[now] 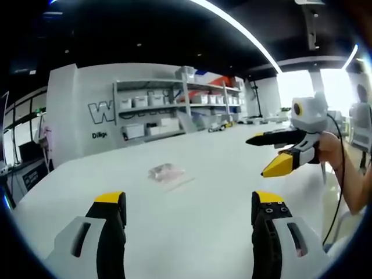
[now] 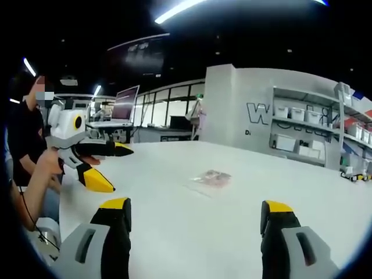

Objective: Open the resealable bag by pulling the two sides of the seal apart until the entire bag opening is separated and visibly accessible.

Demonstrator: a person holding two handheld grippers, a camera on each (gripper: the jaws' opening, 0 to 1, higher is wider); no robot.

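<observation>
A small clear resealable bag [image 1: 167,172] with something pinkish inside lies flat on the white table [image 1: 221,174], well ahead of my left gripper [image 1: 189,200], whose jaws stand wide open and empty. My right gripper [image 1: 268,156] comes in from the right of the left gripper view, held in a hand above the table, jaws open. In the right gripper view the same bag [image 2: 213,176] lies ahead of my open right gripper [image 2: 195,206], and my left gripper [image 2: 110,168] hovers open at the left. Neither gripper touches the bag.
Grey shelving [image 1: 174,107] with white bins stands against a white wall beyond the table. A person [image 2: 26,139] is at the table's left edge in the right gripper view, with monitors [image 2: 125,104] behind. A black cable [image 1: 340,174] hangs from the right gripper.
</observation>
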